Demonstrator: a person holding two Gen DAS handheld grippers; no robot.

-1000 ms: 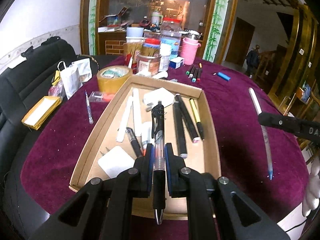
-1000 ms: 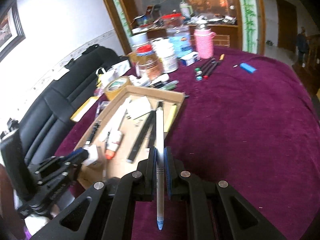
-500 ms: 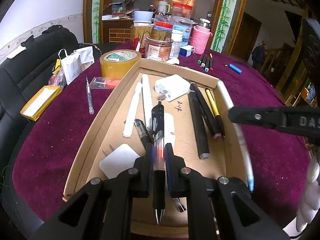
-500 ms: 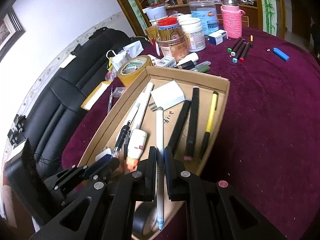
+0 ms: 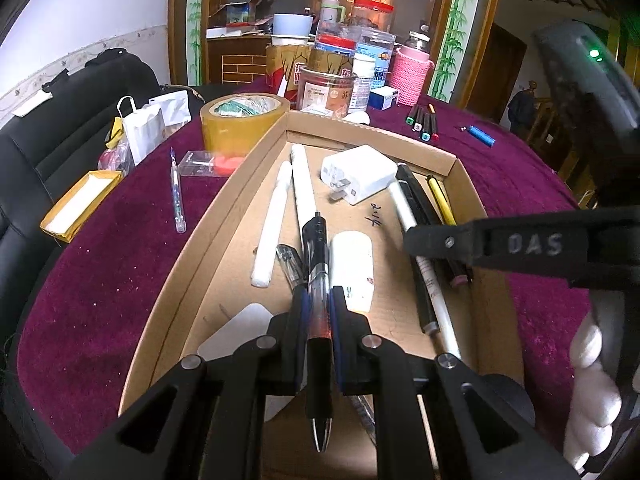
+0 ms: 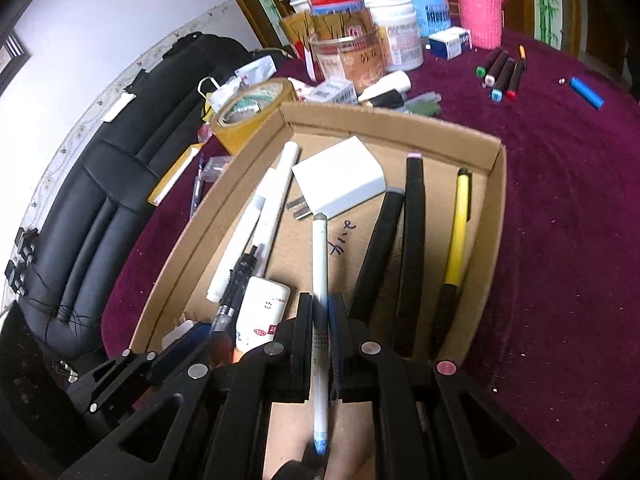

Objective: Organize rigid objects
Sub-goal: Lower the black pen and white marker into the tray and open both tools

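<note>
A shallow cardboard tray (image 5: 256,152) (image 6: 400,120) on the purple tablecloth holds white sticks, black markers, a yellow pen and a white charger (image 5: 358,178) (image 6: 340,180). My left gripper (image 5: 318,298) is shut on a black and clear ballpoint pen (image 5: 316,264), held low over the tray's near half. My right gripper (image 6: 320,308) is shut on a slim white pen (image 6: 320,264) with a blue tip, held over the tray between a white bottle (image 6: 262,314) and the black markers (image 6: 414,240). In the left wrist view the right gripper (image 5: 424,240) comes in from the right.
A roll of tan tape (image 5: 244,120) and several jars stand beyond the tray's far left corner. Four markers (image 6: 500,74) and a blue lighter (image 6: 586,92) lie on the cloth at far right. A clear pen (image 5: 176,196) lies left of the tray. A black sofa borders the table.
Both grippers have come down and forward over the tray with their pens. The right one swung left from above the bare cloth to over the tray's middle.
</note>
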